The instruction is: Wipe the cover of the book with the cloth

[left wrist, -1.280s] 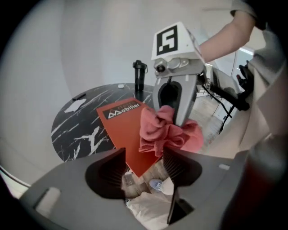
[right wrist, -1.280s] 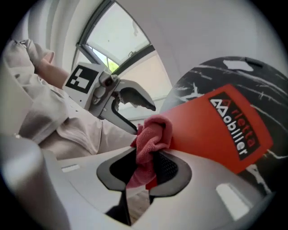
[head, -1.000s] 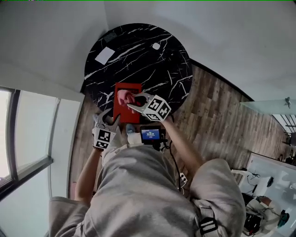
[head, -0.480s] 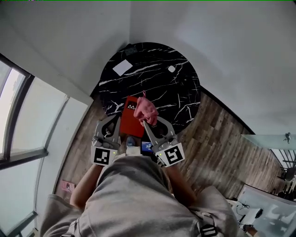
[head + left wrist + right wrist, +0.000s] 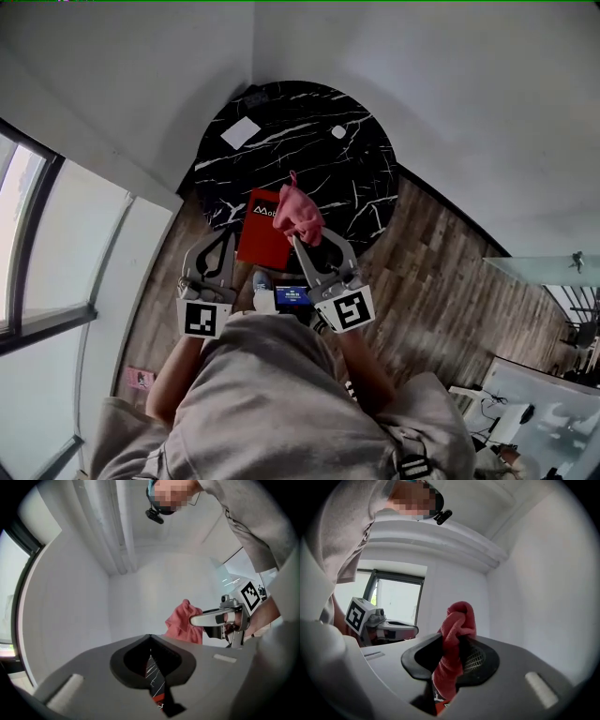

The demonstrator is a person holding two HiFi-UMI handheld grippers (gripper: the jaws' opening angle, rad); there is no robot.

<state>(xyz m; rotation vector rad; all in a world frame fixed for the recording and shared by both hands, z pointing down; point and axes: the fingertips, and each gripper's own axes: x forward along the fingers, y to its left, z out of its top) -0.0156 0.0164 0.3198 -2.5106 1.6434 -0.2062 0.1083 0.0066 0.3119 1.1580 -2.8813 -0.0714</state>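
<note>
A person stands over a round black table (image 5: 366, 178). A red book (image 5: 261, 234) lies at its near edge. The right gripper (image 5: 300, 242) pinches a pink cloth (image 5: 296, 211) in the air over the book's right side. The left gripper (image 5: 227, 236), jaws together and empty, hovers at the book's left side.

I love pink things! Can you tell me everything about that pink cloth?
The pink cloth looks soft and fuzzy, like a small towel. It is scrunched into a wrinkly bunch, not spread flat. The right gripper pinches it between its jaws: one lump pokes up past the tips and a tail hangs below. It is up in the air, over the red book. Only the jaws seem to touch it.
</note>
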